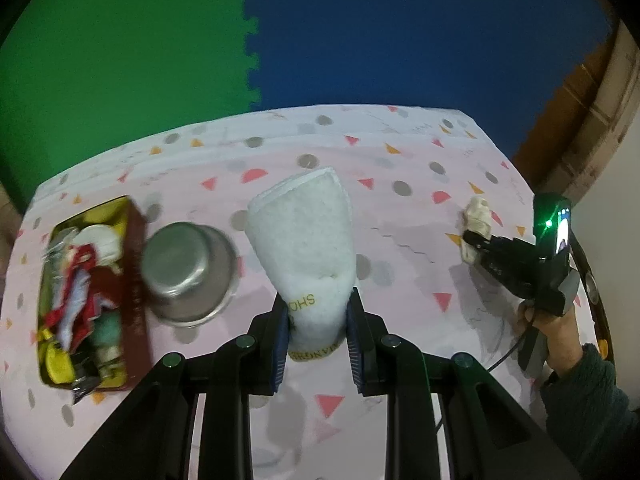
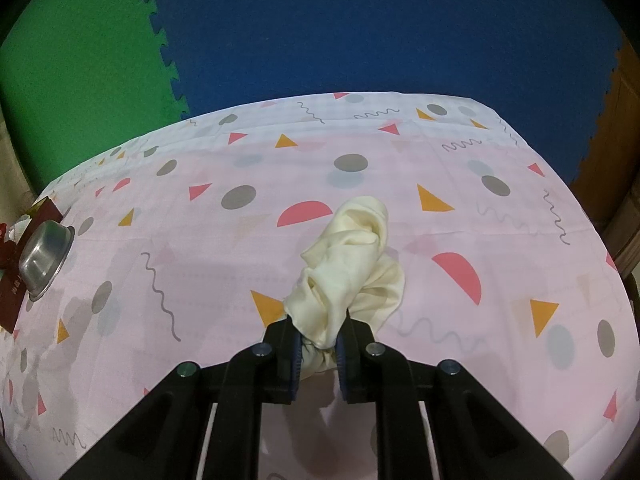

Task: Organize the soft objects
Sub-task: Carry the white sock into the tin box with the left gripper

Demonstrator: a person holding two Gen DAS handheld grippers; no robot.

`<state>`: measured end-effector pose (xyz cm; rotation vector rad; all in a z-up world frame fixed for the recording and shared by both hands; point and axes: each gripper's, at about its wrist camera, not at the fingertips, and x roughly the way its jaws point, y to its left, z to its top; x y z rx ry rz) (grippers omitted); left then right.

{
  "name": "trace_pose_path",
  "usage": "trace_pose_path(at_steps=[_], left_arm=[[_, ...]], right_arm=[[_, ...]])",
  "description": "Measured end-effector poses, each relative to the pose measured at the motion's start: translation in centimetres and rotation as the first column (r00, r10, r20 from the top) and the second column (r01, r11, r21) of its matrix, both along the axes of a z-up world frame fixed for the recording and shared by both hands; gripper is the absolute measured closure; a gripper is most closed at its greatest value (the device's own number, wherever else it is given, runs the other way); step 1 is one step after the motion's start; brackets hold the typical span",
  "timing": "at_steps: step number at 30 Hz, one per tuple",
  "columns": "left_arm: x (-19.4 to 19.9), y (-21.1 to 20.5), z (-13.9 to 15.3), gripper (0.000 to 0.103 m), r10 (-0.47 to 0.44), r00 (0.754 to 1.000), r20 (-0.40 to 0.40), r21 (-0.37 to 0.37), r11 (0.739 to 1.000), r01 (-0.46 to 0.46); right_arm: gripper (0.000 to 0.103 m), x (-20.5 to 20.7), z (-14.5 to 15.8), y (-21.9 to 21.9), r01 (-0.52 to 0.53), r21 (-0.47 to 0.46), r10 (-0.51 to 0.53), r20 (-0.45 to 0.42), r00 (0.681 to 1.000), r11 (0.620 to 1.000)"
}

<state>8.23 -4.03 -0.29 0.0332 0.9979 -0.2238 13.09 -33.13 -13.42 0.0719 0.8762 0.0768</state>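
Note:
My left gripper (image 1: pixel 319 322) is shut on a folded white towel (image 1: pixel 306 240) with gold lettering, held above the table. My right gripper (image 2: pixel 320 338) is shut on a crumpled cream cloth (image 2: pixel 350 264) and holds it just over the tablecloth. In the left wrist view the right gripper (image 1: pixel 469 240) shows at the far right with the cream cloth (image 1: pixel 478 216) in its tips. A dark red box (image 1: pixel 86 296) at the left holds several soft items and wrappers.
A steel bowl (image 1: pixel 188 272) lies upside down next to the red box; it also shows in the right wrist view (image 2: pixel 46 258) at the left edge. The table wears a pink patterned cloth (image 2: pixel 200 280). Green and blue foam mats (image 1: pixel 360 32) lie beyond it.

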Motion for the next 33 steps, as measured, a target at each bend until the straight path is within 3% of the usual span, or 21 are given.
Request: trace_pose_path(at_steps=[19, 33], left_arm=[[-1.3, 12.6, 2.1, 0.080, 0.233, 0.970, 0.064, 0.088, 0.967, -0.238], [0.3, 20.3, -0.5, 0.080, 0.360, 0.933, 0.013, 0.104, 0.927, -0.359]], right_arm=[[0.088, 0.0, 0.0, 0.0, 0.000, -0.002, 0.000, 0.000, 1.000, 1.000], [0.088, 0.0, 0.0, 0.0, 0.001, -0.008, -0.001, 0.000, 1.000, 1.000]])
